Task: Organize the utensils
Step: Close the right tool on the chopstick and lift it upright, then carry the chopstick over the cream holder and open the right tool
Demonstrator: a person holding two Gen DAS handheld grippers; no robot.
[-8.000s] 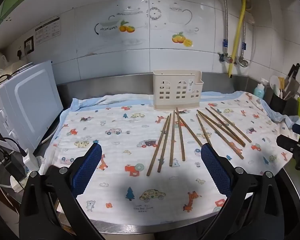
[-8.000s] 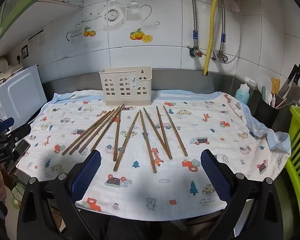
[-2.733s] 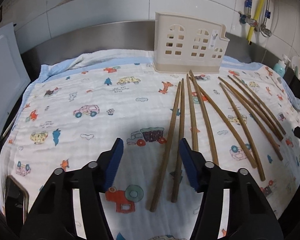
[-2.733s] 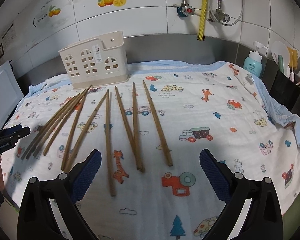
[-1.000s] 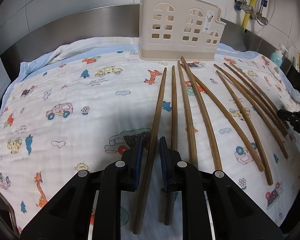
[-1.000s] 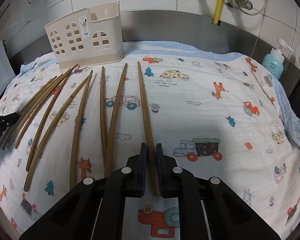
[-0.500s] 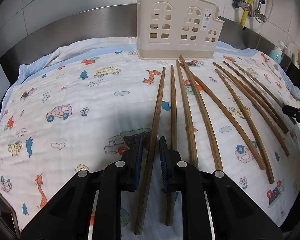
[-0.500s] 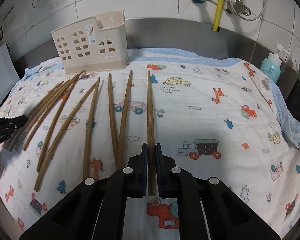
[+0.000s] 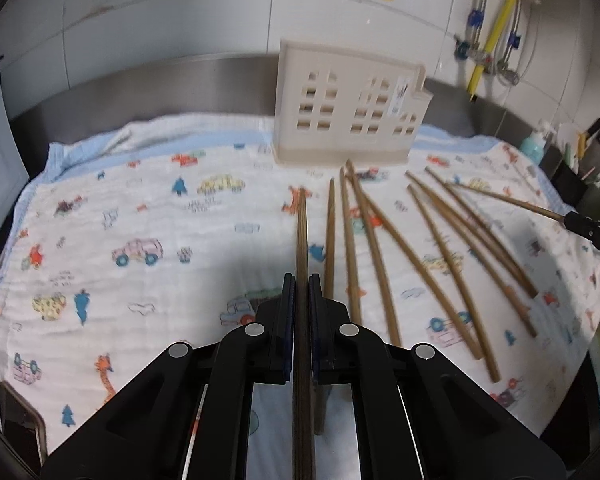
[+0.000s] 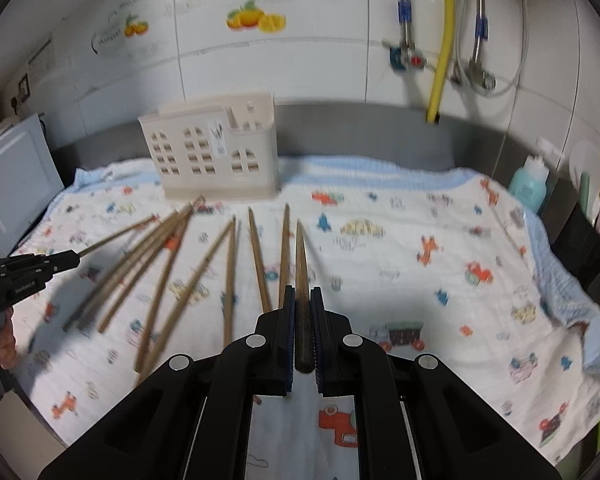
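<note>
- In my left claw (image 9: 301, 320) I grip one brown wooden chopstick (image 9: 301, 240), pinched lengthwise between the blue ribbed pads; its tapered tip points at the holder.
- My right claw (image 10: 302, 328) is clamped on a second chopstick (image 10: 301, 264) near its blunt end, so most of its length sticks out in front.
- The other chopsticks (image 9: 380, 256) lie fanned on the cloth, slim, round and slightly bowed.
- The cream plastic utensil holder (image 9: 348, 108), pierced with window-shaped holes, stands at the far edge.
- A soft, crinkled muslin cloth (image 9: 140, 216) printed with cars and animals covers the steel bench (image 9: 160, 80).
- Risks, as I judge them: smooth wood could swivel or slide in so narrow a pinch; a long tip could catch the holder's rim and tip the light plastic; both claws heading there together could collide.
</note>
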